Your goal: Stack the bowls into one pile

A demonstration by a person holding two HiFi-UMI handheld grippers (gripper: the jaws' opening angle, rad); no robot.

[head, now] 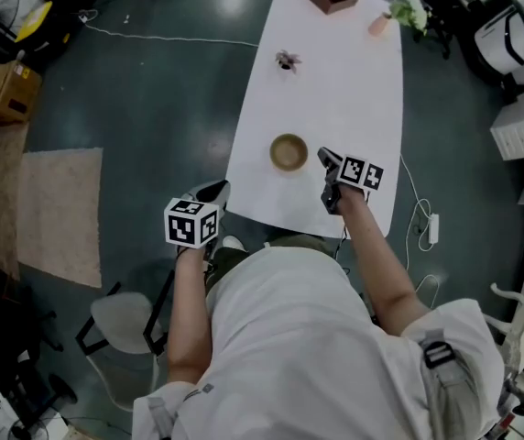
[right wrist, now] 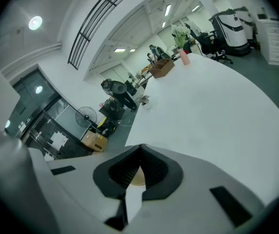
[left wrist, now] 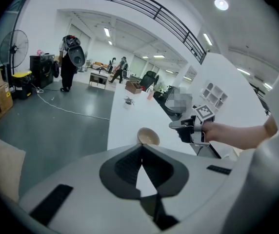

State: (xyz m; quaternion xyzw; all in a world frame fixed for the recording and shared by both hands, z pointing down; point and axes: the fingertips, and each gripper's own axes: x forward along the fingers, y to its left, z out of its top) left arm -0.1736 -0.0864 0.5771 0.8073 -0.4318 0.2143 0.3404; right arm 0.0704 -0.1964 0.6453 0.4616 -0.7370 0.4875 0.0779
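I see a round, smooth tan bowl [head: 289, 151] on the glossy white counter [head: 354, 90]. My right tool [head: 326, 158], jaws pinched together and empty, tilts down beside it. My left tool [head: 212, 192], likewise closed, is at the counter's edge.

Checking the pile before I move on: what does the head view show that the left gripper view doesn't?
Only the head view: the left tool's marker cube and a grey chair. Only the left gripper view: that tool's jaws together, nothing between them, and a ceiling light. Both: the bowl on the white table, and the right tool beside it.
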